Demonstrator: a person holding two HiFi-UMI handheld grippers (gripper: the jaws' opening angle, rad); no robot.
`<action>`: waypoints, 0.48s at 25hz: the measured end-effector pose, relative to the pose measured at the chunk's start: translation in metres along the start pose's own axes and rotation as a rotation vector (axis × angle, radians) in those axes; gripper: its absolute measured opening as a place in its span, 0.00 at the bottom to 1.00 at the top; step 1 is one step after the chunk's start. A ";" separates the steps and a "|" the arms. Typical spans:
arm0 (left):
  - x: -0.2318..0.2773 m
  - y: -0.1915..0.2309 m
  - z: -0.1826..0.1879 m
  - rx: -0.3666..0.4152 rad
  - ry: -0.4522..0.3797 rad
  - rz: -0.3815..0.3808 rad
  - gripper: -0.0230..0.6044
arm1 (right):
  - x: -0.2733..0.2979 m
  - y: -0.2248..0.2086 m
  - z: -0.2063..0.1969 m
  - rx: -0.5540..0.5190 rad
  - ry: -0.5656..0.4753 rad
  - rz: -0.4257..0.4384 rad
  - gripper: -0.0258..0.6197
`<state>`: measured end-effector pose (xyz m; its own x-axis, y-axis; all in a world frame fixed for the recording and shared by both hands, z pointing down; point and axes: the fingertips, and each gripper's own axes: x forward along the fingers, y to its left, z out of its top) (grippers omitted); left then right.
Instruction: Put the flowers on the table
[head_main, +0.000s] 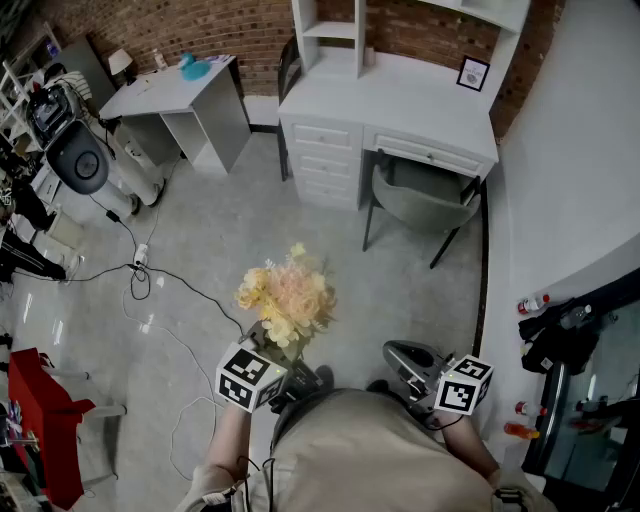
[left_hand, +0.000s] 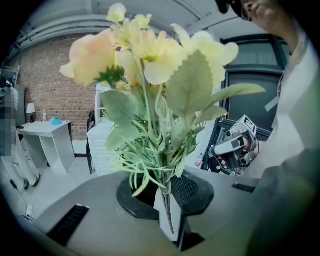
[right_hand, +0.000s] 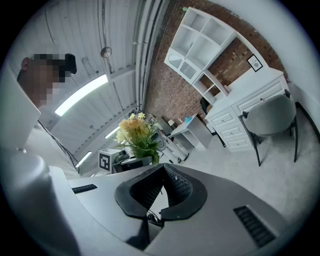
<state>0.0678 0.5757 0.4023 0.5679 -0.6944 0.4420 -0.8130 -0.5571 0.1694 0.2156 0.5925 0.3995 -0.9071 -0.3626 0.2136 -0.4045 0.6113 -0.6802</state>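
Observation:
A bunch of pale yellow and peach artificial flowers (head_main: 285, 295) stands up from my left gripper (head_main: 283, 362), which is shut on the green stems. In the left gripper view the blooms (left_hand: 150, 65) fill the top, and the stems run down between the black pads (left_hand: 187, 192). My right gripper (head_main: 400, 358) is held low at the right, apart from the flowers, its jaws together with nothing between them. In the right gripper view its tips (right_hand: 162, 167) meet, and the bouquet (right_hand: 136, 131) shows to its left. The person's body hides both forearms.
A white desk with drawers and shelves (head_main: 400, 100) stands ahead against the brick wall, a grey chair (head_main: 425, 195) pushed under it. A small white table (head_main: 175, 90) carries a teal object (head_main: 193, 68). Cables (head_main: 140, 275) trail over the grey floor at the left.

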 end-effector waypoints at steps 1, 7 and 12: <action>-0.004 0.005 -0.001 0.008 0.002 -0.006 0.11 | 0.006 0.005 -0.004 -0.002 -0.001 -0.005 0.07; -0.038 0.036 -0.012 0.019 -0.011 -0.016 0.11 | 0.049 0.031 -0.014 -0.076 0.026 -0.038 0.07; -0.047 0.053 -0.016 0.026 -0.025 -0.018 0.11 | 0.076 0.039 -0.020 -0.091 0.056 -0.040 0.07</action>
<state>-0.0043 0.5862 0.4044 0.5854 -0.6955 0.4167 -0.7995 -0.5807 0.1539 0.1286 0.6030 0.4027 -0.8943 -0.3491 0.2799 -0.4466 0.6596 -0.6045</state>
